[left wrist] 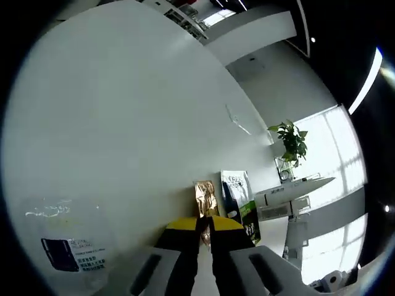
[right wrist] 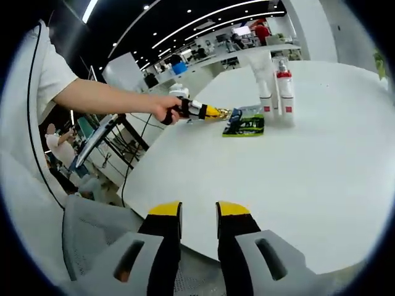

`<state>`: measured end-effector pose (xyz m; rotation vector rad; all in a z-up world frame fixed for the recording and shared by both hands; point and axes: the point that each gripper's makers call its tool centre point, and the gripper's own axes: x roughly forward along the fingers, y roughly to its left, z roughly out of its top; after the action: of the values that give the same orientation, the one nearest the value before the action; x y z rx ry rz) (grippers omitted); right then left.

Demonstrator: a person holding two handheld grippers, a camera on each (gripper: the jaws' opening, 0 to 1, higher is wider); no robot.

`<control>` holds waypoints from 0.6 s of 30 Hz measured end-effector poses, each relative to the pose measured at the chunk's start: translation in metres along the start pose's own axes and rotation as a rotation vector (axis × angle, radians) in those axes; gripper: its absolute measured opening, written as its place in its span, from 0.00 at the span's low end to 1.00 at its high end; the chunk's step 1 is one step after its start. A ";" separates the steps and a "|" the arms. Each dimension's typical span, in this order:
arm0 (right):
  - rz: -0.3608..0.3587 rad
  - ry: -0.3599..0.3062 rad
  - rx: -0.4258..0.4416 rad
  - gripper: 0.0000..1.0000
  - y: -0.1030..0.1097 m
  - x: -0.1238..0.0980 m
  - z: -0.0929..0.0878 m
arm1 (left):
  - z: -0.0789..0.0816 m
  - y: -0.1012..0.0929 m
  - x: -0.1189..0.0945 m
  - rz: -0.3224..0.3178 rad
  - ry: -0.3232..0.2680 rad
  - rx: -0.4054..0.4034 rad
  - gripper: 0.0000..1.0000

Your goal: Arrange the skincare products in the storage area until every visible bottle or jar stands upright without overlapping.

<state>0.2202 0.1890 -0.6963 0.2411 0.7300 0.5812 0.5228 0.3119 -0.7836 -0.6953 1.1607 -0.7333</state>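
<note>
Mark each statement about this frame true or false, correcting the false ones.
1. The left gripper is closed on a small gold foil sachet. True.
2. The two white bottles with red caps lie on their sides. False: they stand upright on the white table.
3. The right gripper holds a bottle. False: its jaws are apart and empty.
4. A green-and-black flat packet lies on the table beside the bottles. True.

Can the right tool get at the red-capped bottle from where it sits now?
Probably yes, with a long reach. The right tool hangs open at the table's near edge; the red-capped bottle stands across bare white table. The left tool and green sachet lie off to one side.
</note>
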 end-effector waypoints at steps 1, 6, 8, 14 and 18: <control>-0.001 0.000 0.000 0.20 0.000 0.000 0.000 | 0.000 0.000 -0.001 0.005 0.004 -0.001 0.06; -0.001 0.006 -0.007 0.19 0.000 0.000 -0.001 | 0.003 0.002 -0.007 0.062 0.042 0.066 0.08; -0.003 0.008 -0.010 0.19 0.000 0.000 -0.001 | 0.005 0.000 -0.007 0.081 0.065 0.089 0.11; -0.005 0.007 -0.018 0.18 0.000 0.000 0.000 | 0.011 0.000 -0.007 0.178 0.121 0.200 0.21; -0.007 0.011 -0.025 0.17 0.001 0.000 -0.001 | 0.019 -0.004 -0.009 0.217 0.105 0.228 0.33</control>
<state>0.2193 0.1894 -0.6966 0.2123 0.7335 0.5855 0.5387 0.3193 -0.7706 -0.3373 1.2037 -0.7104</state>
